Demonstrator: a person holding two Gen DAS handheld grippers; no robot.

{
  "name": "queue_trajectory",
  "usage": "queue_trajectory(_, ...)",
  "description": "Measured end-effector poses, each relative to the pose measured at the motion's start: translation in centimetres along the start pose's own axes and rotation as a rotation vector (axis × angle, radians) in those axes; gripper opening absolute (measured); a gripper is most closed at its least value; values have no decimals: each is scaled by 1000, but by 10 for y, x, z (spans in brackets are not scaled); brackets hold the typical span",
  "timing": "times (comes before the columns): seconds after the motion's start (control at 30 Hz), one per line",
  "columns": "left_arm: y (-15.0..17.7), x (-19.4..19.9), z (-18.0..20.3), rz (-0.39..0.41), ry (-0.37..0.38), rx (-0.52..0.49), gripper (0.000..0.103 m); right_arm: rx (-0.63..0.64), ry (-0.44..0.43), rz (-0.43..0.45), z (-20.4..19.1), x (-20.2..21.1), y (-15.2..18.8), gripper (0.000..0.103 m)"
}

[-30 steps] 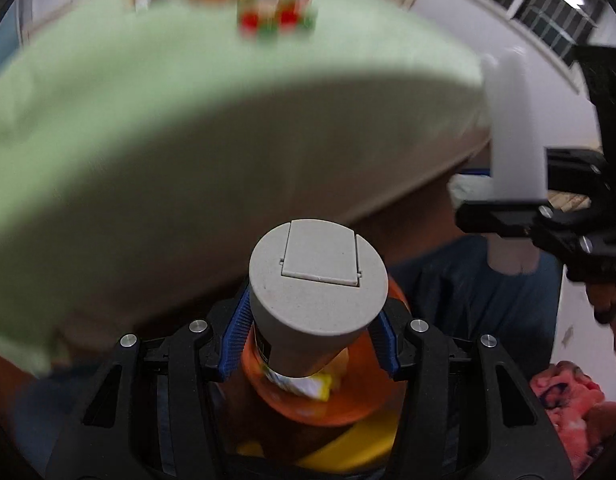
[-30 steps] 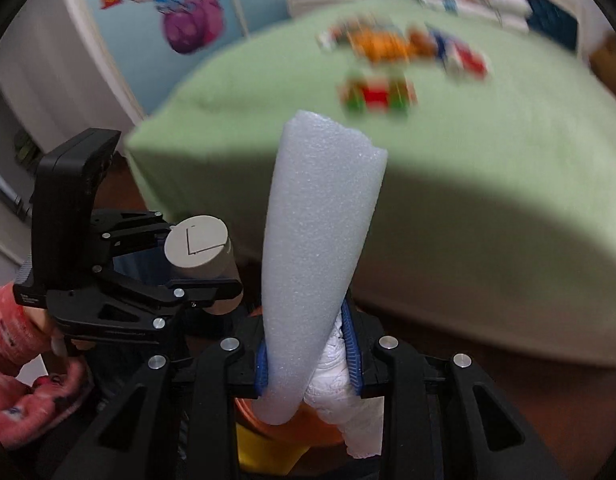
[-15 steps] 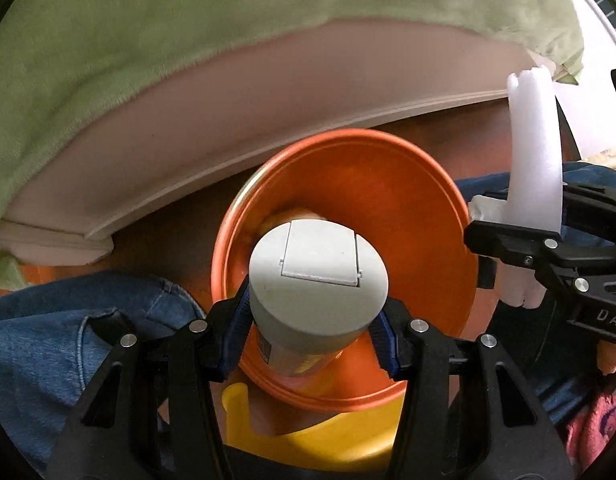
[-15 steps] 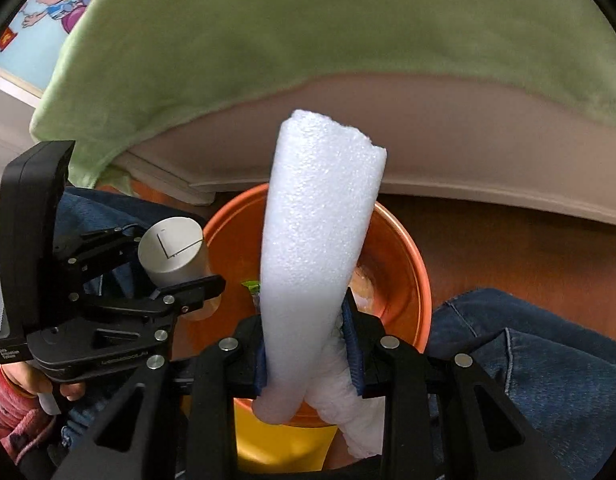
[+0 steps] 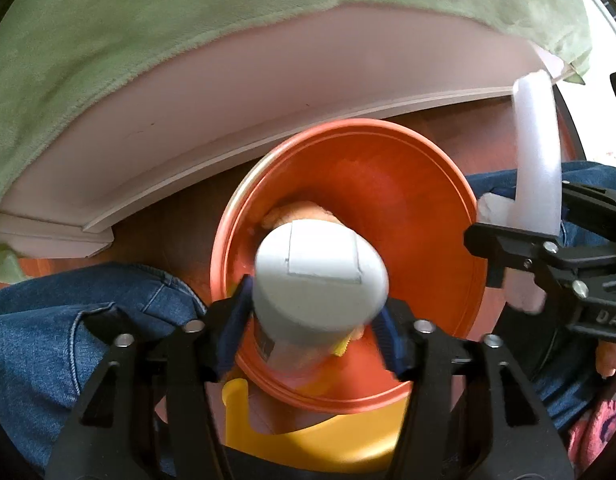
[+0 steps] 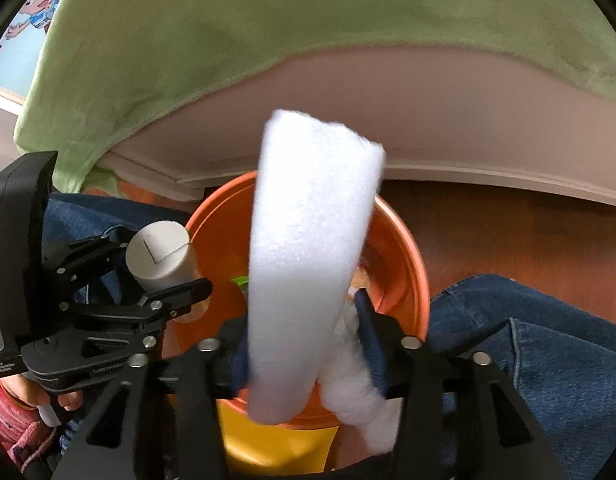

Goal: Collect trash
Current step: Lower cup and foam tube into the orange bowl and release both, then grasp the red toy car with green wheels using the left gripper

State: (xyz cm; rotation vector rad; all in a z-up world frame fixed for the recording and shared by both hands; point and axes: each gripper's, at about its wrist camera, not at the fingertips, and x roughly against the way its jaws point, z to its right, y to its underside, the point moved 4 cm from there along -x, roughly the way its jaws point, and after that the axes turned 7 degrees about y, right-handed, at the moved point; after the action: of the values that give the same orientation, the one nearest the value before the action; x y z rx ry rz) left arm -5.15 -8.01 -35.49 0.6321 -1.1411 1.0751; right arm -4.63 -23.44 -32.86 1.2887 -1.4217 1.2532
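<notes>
Over the orange bin (image 5: 408, 216), the left tongs (image 5: 316, 336) are opening around the grey-capped bottle (image 5: 320, 276); the right tongs (image 6: 304, 344) are opening around the white foam roll (image 6: 308, 248).

Bin (image 5: 436, 184): on the floor (image 5: 180, 216) in front of the bed base (image 5: 268, 92), between two knees (image 5: 68, 320). Blanket (image 5: 188, 8): over the bed base. Bottle (image 5: 320, 280): above the bin's near side, between the opening jaws of the left gripper (image 5: 312, 336). Foam roll (image 6: 308, 264) with crumpled tissue (image 6: 360, 396) beside it: over the bin, between the opening jaws of the right gripper (image 6: 304, 348). Right gripper sits right of the left.
</notes>
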Motion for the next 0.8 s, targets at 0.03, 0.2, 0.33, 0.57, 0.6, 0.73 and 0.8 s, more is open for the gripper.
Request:
queue_trajectory(0.03, 0, 1, -2, 7, -2, 7, 72, -4, 5, 4, 1, 2, -1, 70)
queue_trajectory(0.2, -1, 7, -1, 30, 3, 16, 78, -9, 6, 26, 2, 7, -2, 74)
queue_trajectory(0.33, -1, 7, -3, 27, 0, 23, 78, -11, 3, 23, 3, 8, -1, 74)
queue_trajectory(0.57, -2, 8, -4, 28, -4, 32, 78, -29, -4, 24, 5, 9, -1, 74)
queue_trajectory(0.6, -2, 7, -5, 29, -9, 35, 78, -30, -4, 24, 5, 9, -1, 74)
queue_trajectory(0.73, -1, 8, -8, 30, -5, 45, 78, -33, -4, 25, 9, 10, 0, 74)
queue_trajectory(0.8, -1, 9, -9, 33, -6, 44, 78, -36, -6, 25, 8, 9, -1, 74)
